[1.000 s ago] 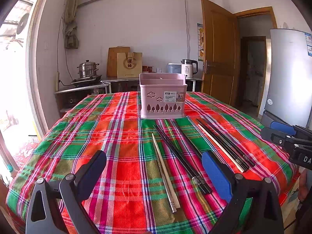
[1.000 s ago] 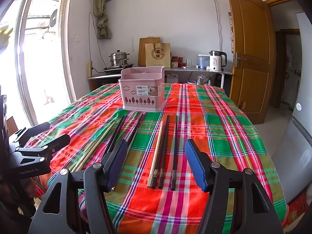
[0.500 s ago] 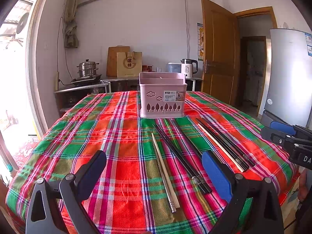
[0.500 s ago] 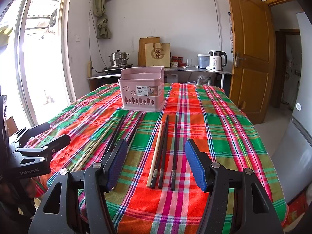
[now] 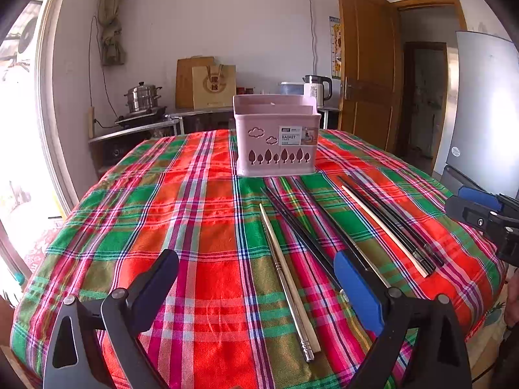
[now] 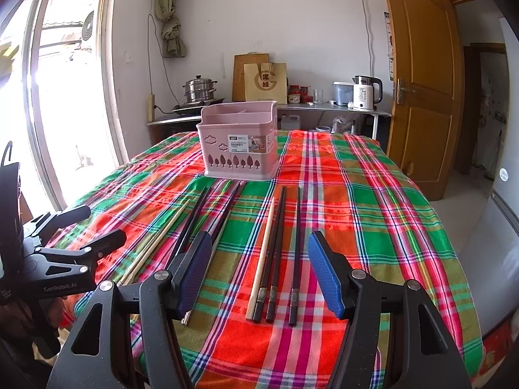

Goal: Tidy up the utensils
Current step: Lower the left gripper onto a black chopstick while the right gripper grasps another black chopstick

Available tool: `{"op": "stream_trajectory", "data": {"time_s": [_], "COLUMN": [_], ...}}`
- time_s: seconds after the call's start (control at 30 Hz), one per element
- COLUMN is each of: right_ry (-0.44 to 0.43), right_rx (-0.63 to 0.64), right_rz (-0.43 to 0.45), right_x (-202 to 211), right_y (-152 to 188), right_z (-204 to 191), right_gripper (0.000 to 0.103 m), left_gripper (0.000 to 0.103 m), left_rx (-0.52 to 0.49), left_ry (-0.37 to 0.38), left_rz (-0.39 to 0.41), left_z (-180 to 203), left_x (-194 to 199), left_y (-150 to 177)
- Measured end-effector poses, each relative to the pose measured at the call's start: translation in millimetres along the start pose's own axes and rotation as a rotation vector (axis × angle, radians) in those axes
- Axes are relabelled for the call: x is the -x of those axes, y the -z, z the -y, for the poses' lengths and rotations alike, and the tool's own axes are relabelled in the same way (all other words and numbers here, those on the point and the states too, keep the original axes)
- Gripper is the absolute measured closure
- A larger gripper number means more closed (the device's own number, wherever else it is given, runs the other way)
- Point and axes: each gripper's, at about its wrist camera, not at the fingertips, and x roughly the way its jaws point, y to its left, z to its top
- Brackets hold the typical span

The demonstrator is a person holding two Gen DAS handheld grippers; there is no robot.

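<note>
Both grippers hover low over the near edge of the surface (image 6: 373, 194), which is covered by a red-green plaid cloth.

Left gripper (image 5: 256, 287): fingers spread wide, nothing between them. Left finger (image 5: 155, 288) dark, right finger (image 5: 356, 288) with blue pad. Seen from the left wrist view, a pale wooden chopstick and a metal chopstick (image 5: 285, 278) lie side by side on the cloth in the gap ahead of the fingers, touching along most of their length. Just to their right, a pair of black chopsticks (image 5: 298, 227) runs diagonally and passes behind the blue pad.

Right gripper (image 6: 259, 272): fingers also spread, holding nothing. Ahead of it lies a group of four (image 6: 275, 253): one pale wooden stick at the left, two black ones touching it, one black stick slightly apart to the right. Their butt ends point toward the camera.

Pink utensil basket (image 6: 240, 144) stands upright at mid-surface beyond all the chopsticks, apart from their tips. Internal dividers are visible from the right wrist view; compartments look empty, though the front ones are only partly seen.

Background: counter along the far wall carrying a steamer pot (image 6: 198, 89), a brown paper bag (image 6: 265, 82) and a white kettle (image 6: 366, 92). Wooden door (image 6: 418, 74) at right.
</note>
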Motion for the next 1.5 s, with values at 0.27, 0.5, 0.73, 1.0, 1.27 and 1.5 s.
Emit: {"op": "stream_trajectory", "data": {"time_s": [0.27, 0.5, 0.73, 1.0, 1.27, 1.5], "right_ry": [-0.023, -0.03, -0.051, -0.05, -0.028, -0.015], "right_rx": [0.016, 0.047, 0.024, -0.009, -0.019, -0.017], "right_rz": [-0.061, -0.152, -0.223, -0.287, -0.321, -0.383], "right_x": [-29.2, -64.2, -95.3, -134.3, -162.2, -187.6], "right_y": [-11.5, -18.9, -29.1, -45.1, -60.6, -56.8], "right_z": [-4.9, -9.7, -3.6, 16.0, 37.0, 45.4], "right_gripper": [0.041, 0.043, 0.056, 0.079, 0.09, 0.092], "left_gripper": [0.019, 0.033, 0.044, 0.057, 0.081, 0.081], "left_rx": [0.03, 0.052, 0.057, 0.072, 0.123, 0.114], "left_ry": [-0.007, 0.039, 0.06, 0.132, 0.177, 0.167], "left_rz": [-0.152, -0.269, -0.313, -0.352, -0.401, -0.427], "left_z": [-20.1, -27.6, -25.7, -17.2, -17.2, -13.2], "left_x": [-44.2, -74.9, -98.8, -131.1, -167.3, -181.2], "left_y": [-11.0, -22.9, -42.2, -71.2, -87.3, -87.6]}}
